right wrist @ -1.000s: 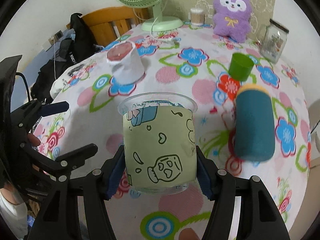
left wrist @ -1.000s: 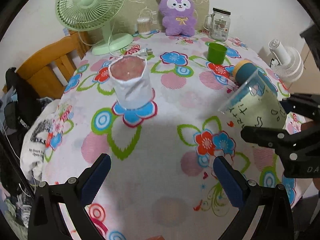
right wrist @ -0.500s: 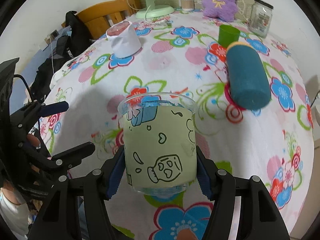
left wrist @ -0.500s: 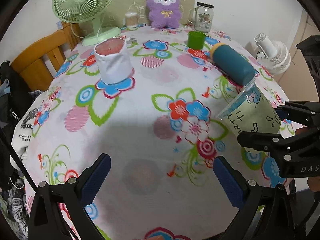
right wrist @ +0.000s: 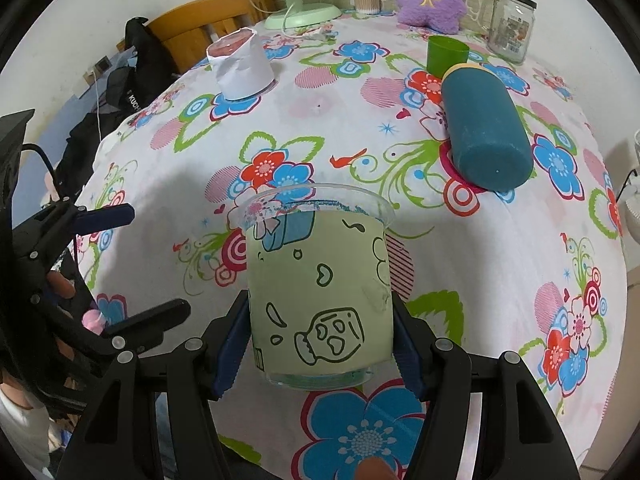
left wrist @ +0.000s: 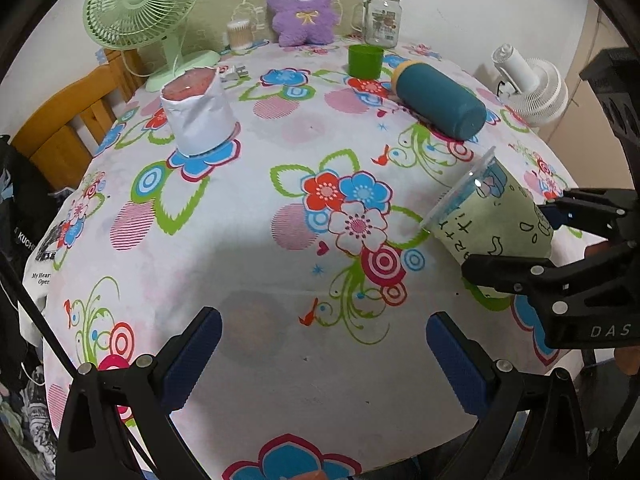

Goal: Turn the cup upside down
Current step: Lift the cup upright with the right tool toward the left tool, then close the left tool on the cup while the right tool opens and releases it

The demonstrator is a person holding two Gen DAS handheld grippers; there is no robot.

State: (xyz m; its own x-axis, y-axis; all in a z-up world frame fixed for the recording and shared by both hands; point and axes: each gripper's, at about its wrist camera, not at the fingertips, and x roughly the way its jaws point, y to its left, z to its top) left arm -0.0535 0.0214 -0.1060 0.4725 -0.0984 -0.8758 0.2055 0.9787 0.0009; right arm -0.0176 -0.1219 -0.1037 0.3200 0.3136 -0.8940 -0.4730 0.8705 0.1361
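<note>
The cup is clear plastic with a pale green printed sleeve. My right gripper is shut on its sides near the base, its rim pointing away from the camera. In the left wrist view the cup hangs above the table's right front part, tilted with its open mouth facing left and up, held by the right gripper. My left gripper is open and empty over the table's front edge; in the right wrist view it is at the far left.
On the flowered tablecloth: a white paper-wrapped cup back left, a teal bottle lying on its side, a small green cup, a glass jar, a purple plush, a green fan. A wooden chair stands left.
Both grippers have drawn back toward the table's front edge. The right gripper has carried the cup along, still tilted with its mouth to the left.
</note>
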